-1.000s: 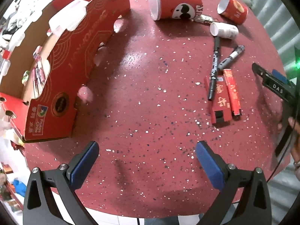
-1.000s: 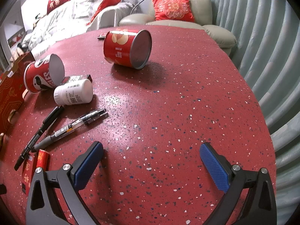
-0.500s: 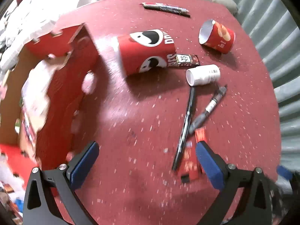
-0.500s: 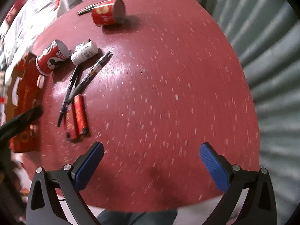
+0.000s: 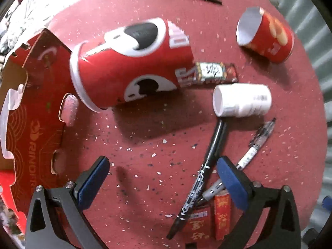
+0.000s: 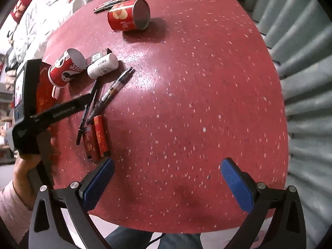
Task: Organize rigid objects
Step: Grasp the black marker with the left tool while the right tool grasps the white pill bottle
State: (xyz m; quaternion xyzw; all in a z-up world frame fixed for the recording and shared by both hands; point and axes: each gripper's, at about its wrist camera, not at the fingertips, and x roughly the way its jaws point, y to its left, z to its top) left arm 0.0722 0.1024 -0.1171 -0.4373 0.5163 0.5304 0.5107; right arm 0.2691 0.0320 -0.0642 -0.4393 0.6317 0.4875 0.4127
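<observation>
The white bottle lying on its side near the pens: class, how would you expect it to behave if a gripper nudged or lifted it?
The white bottle is a smooth cylinder lying on its side on the table, so a nudge across its length would probably roll it. It looks like hard plastic, likely stiff and fairly light. Its glossy wall may slip unless gripped squarely.

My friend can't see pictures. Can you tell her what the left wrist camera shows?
The open left gripper hovers over a red speckled table, holding nothing. Ahead lie a big red chip can on its side, a white bottle and a black marker.
</observation>
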